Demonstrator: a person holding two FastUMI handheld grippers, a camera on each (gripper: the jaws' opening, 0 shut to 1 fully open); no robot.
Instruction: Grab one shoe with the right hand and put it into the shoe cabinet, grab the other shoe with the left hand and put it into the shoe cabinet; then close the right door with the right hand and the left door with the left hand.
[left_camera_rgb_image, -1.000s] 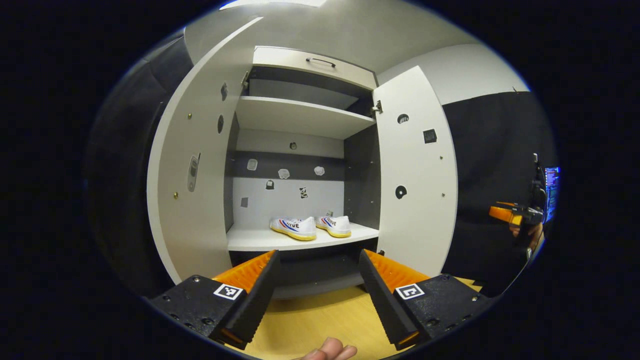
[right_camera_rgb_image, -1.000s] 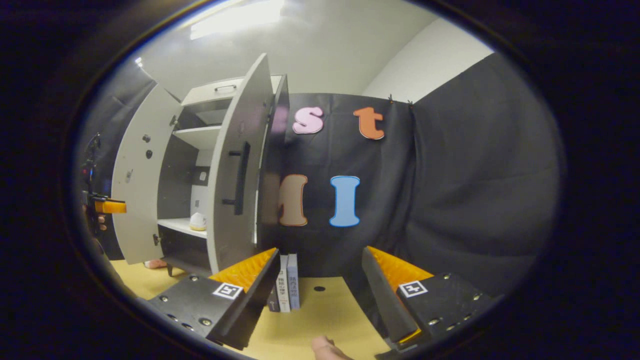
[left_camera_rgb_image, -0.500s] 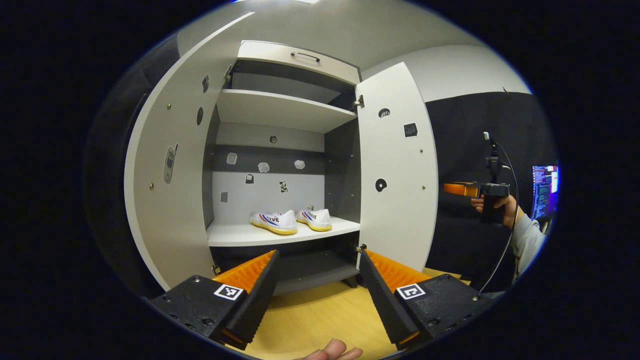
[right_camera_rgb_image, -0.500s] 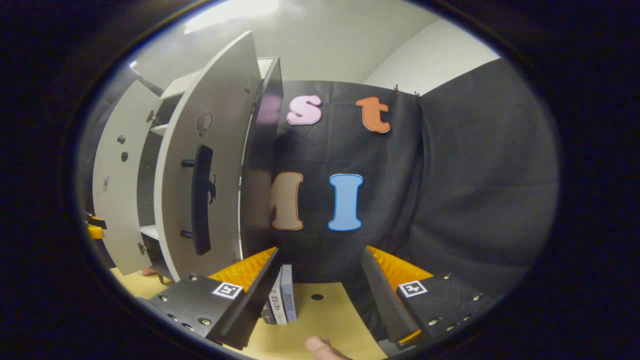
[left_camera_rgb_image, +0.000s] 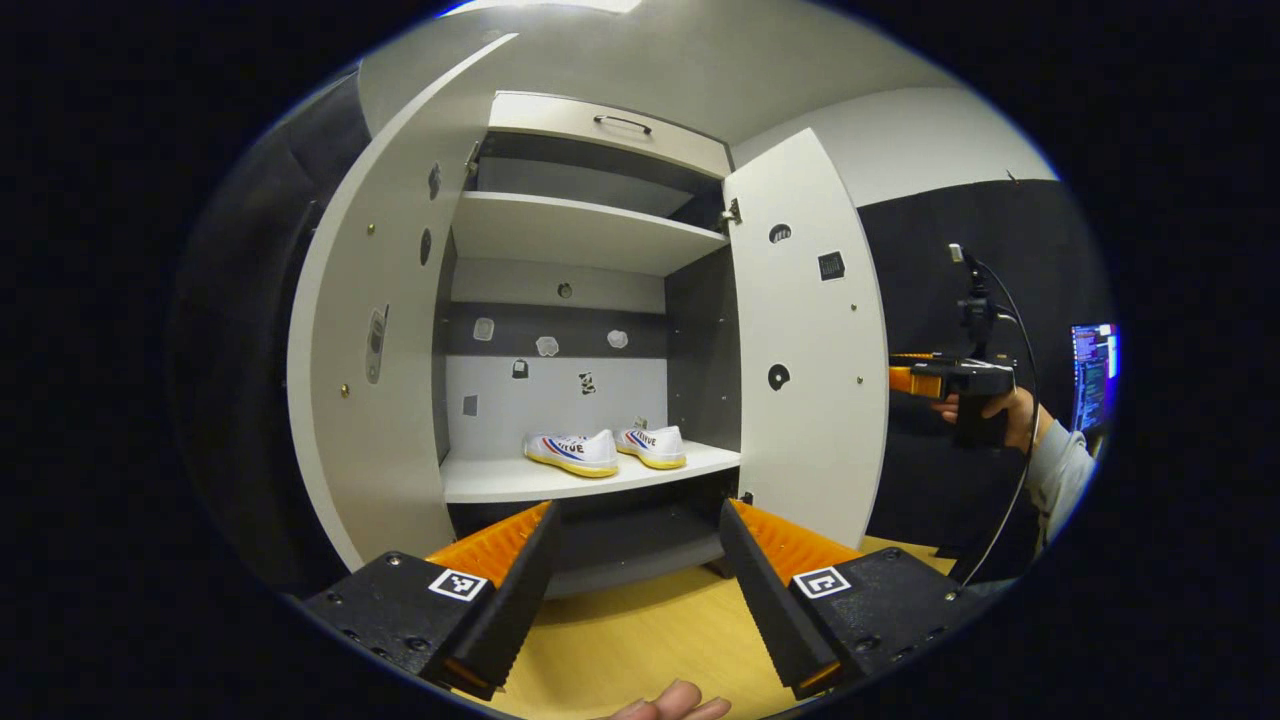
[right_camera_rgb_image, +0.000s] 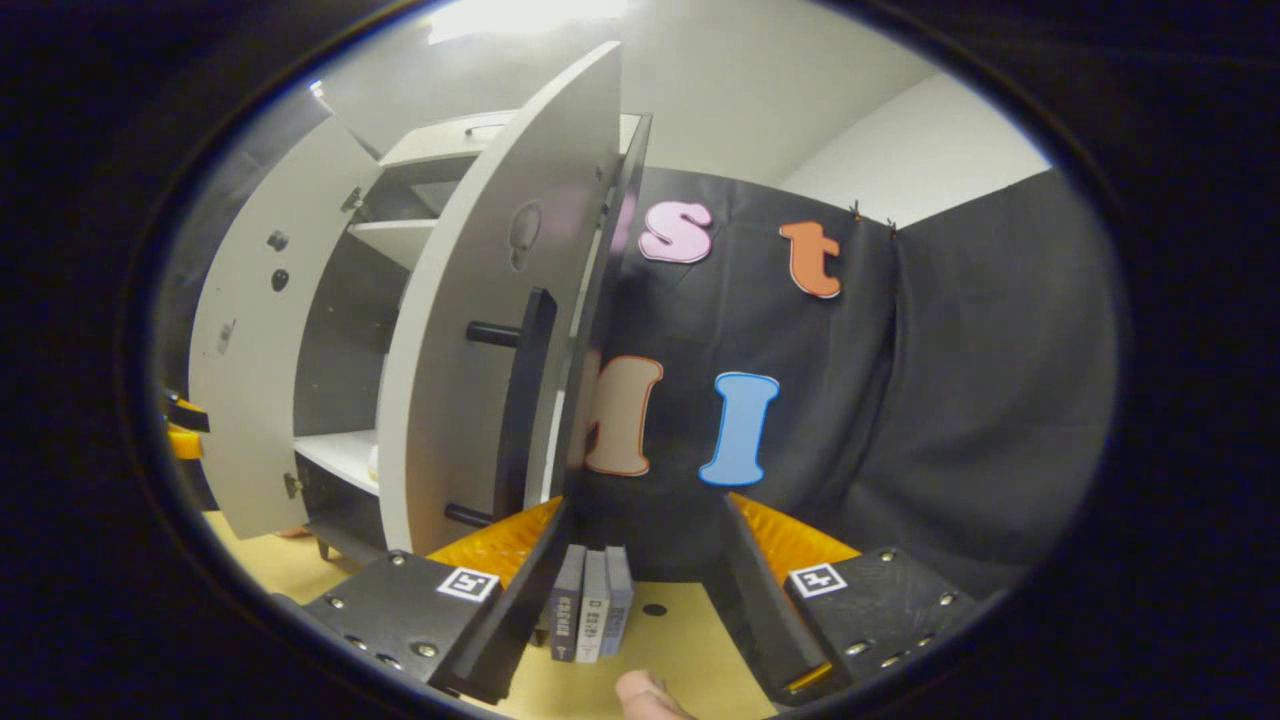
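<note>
Two white shoes, one (left_camera_rgb_image: 575, 452) to the left and one (left_camera_rgb_image: 652, 446) to the right, rest side by side on the lower shelf (left_camera_rgb_image: 500, 480) of the open shoe cabinet. The left door (left_camera_rgb_image: 380, 340) and the right door (left_camera_rgb_image: 805, 350) both stand open. My left gripper (left_camera_rgb_image: 635, 590) is open and empty, well back from the cabinet. My right gripper (right_camera_rgb_image: 640, 600) is open and empty beside the right door (right_camera_rgb_image: 480, 350), close to its black handle (right_camera_rgb_image: 520, 400). In the left gripper view the right gripper (left_camera_rgb_image: 935, 380) pokes out from behind that door's edge, held by a hand (left_camera_rgb_image: 1005, 415).
The cabinet has an upper shelf (left_camera_rgb_image: 580, 225) and a drawer (left_camera_rgb_image: 610, 125) on top. Three books (right_camera_rgb_image: 590, 615) stand on the yellow floor (left_camera_rgb_image: 640, 640) by the cabinet's side. Black cloth (right_camera_rgb_image: 950, 400) covers the wall to the right. A screen (left_camera_rgb_image: 1090, 370) glows at the far right.
My right gripper has come closer to the right door's outer face and handle. The left gripper's view has shifted slightly; the shoes have not moved.
</note>
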